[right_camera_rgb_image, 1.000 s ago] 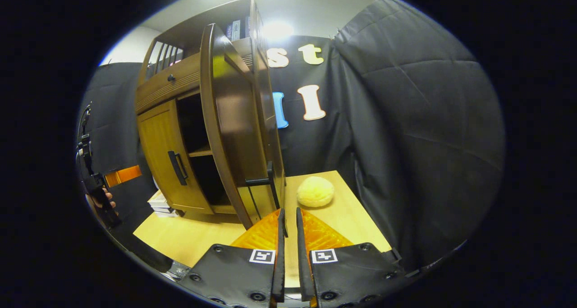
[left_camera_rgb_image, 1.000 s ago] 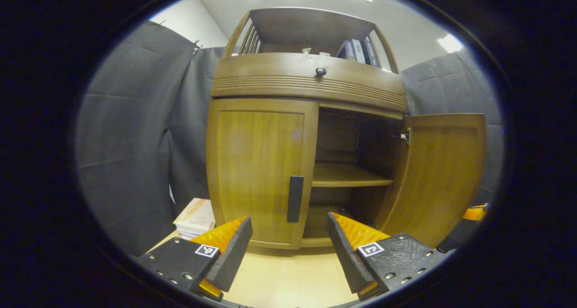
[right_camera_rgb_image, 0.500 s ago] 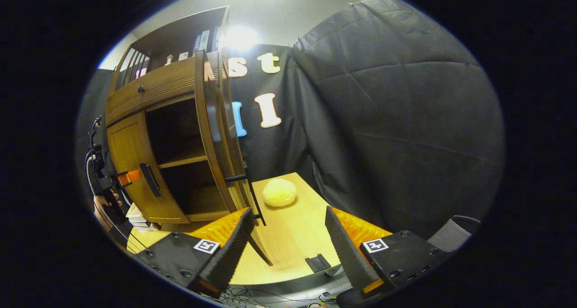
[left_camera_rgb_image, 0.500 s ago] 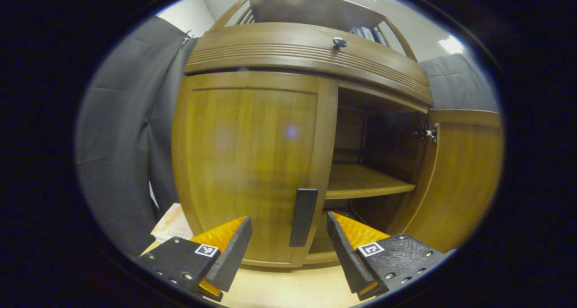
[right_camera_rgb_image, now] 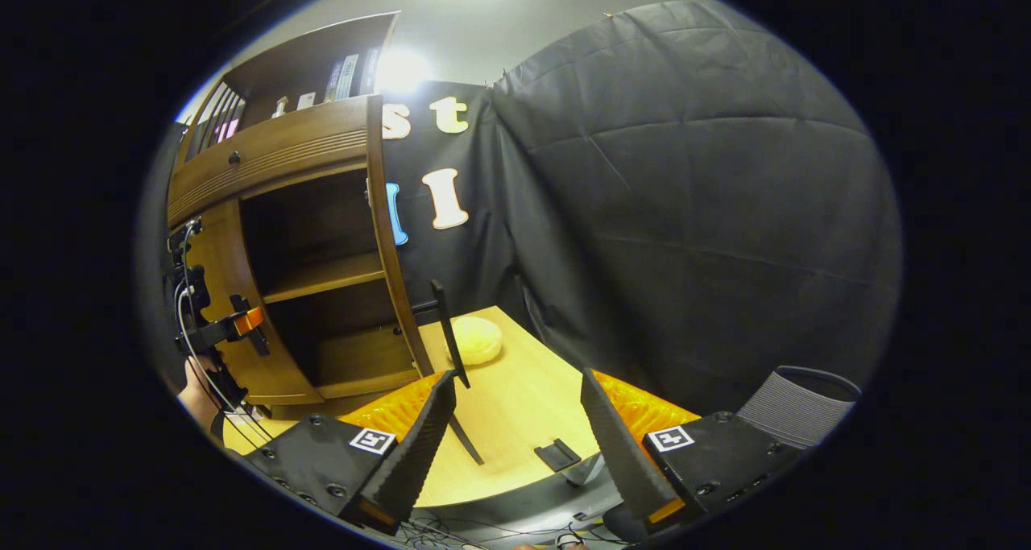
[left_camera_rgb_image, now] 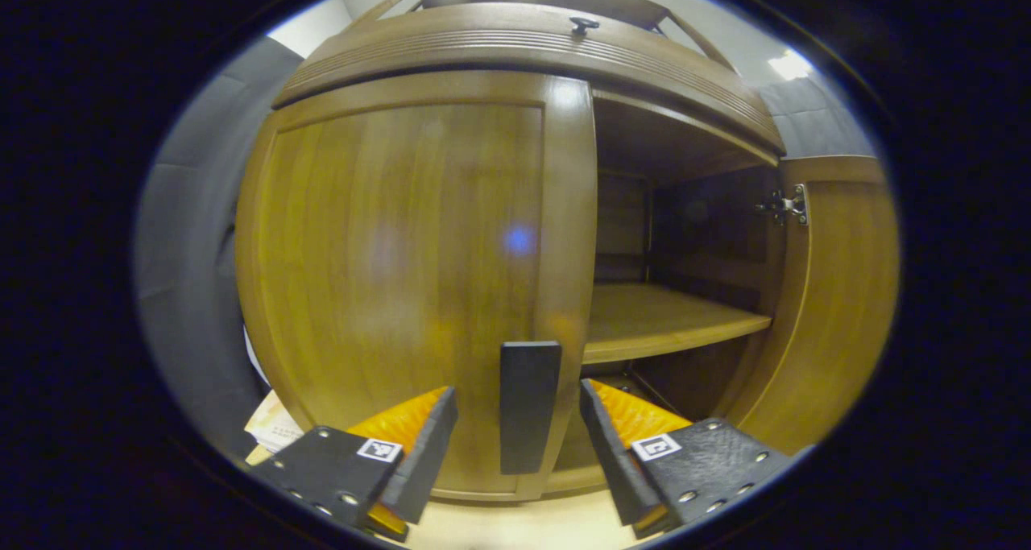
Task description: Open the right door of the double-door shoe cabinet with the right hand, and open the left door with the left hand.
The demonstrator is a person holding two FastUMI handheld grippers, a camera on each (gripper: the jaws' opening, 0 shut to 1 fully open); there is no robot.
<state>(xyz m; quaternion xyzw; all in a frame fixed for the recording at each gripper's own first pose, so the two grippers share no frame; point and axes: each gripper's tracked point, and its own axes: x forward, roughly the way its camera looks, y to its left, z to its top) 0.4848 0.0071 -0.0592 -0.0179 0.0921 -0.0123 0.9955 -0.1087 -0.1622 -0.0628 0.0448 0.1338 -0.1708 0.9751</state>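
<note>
Left gripper view: my left gripper (left_camera_rgb_image: 515, 421) hangs released before the shoe cabinet (left_camera_rgb_image: 532, 47), its fingers spread either side of the flat dark handle (left_camera_rgb_image: 529, 405) of the left door (left_camera_rgb_image: 403, 268), which is closed; I cannot tell whether a finger touches the handle. Ahead and to the right, a smooth wooden shelf (left_camera_rgb_image: 660, 320) crosses the dark interior, and the right door (left_camera_rgb_image: 838, 292) stands swung wide on a metal hinge (left_camera_rgb_image: 785, 205). Warm, glossy, curved wood and a ribbed band under a small knob (left_camera_rgb_image: 579, 25) mark the cabinet front.

From the right gripper view, my right gripper (right_camera_rgb_image: 515, 429) is also released, over a pale wooden tabletop (right_camera_rgb_image: 515, 405). To its left, the right door (right_camera_rgb_image: 392, 236) shows edge-on with its thin bar handle (right_camera_rgb_image: 448, 332). A round yellowish soft object (right_camera_rgb_image: 475, 341) sits ahead on the table. Quilted black cloth (right_camera_rgb_image: 685, 212) walls the booth.
</note>
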